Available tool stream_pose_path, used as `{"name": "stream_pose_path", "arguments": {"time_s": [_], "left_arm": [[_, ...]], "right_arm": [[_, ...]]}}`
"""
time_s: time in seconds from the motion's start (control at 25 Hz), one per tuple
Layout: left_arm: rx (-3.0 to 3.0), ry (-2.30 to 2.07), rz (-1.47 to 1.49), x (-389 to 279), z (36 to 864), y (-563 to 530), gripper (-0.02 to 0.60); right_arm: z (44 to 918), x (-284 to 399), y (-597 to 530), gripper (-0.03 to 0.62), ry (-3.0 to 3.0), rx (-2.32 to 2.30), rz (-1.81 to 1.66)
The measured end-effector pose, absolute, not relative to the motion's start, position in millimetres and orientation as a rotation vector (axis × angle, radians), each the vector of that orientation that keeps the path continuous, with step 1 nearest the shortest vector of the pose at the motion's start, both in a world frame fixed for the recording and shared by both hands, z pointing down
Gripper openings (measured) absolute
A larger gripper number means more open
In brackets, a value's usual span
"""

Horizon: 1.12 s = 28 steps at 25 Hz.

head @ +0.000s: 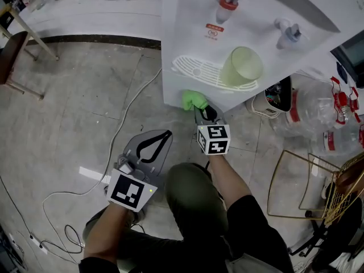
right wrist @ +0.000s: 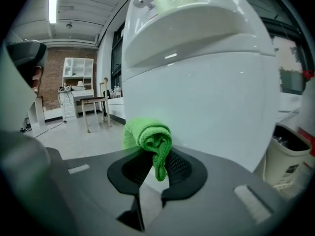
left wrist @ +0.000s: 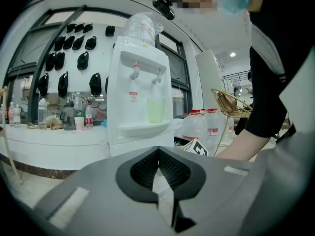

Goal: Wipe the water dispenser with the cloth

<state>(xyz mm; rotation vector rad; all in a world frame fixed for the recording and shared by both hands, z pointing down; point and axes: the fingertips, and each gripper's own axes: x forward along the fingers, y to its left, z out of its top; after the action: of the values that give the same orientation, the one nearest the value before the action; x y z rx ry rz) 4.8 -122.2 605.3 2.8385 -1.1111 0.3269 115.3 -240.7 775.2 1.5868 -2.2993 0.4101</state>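
Wiping seemed under way; the right gripper [right wrist: 156, 156] had its fingers clamped on the cloth [right wrist: 147, 134], pressed low on the water dispenser's [right wrist: 206, 92] front; the left gripper [left wrist: 158, 154] hung short of the dispenser, fingers together, empty; the next move probably called for sweeping across the panel.

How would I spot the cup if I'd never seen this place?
Find the big white water dispenser. On its slotted tray stands the cup. It is pale, see-through green, unlike the bright green cloth lower down.
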Motion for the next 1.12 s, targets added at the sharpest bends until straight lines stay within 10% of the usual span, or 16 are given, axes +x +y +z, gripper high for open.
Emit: {"name": "stream_pose_path", "arguments": {"time_s": [0.68, 1.12], "left_arm": [[2.852, -1.044, 0.324, 24, 611, -126, 0.002], [2.834, -1.114, 0.307, 2, 606, -124, 0.003]], "right_arm": [[782, 303, -193, 0.074, -1.937, 1.969, 0.48], [786, 167, -172, 0.074, -2.205, 1.532, 0.294]]}}
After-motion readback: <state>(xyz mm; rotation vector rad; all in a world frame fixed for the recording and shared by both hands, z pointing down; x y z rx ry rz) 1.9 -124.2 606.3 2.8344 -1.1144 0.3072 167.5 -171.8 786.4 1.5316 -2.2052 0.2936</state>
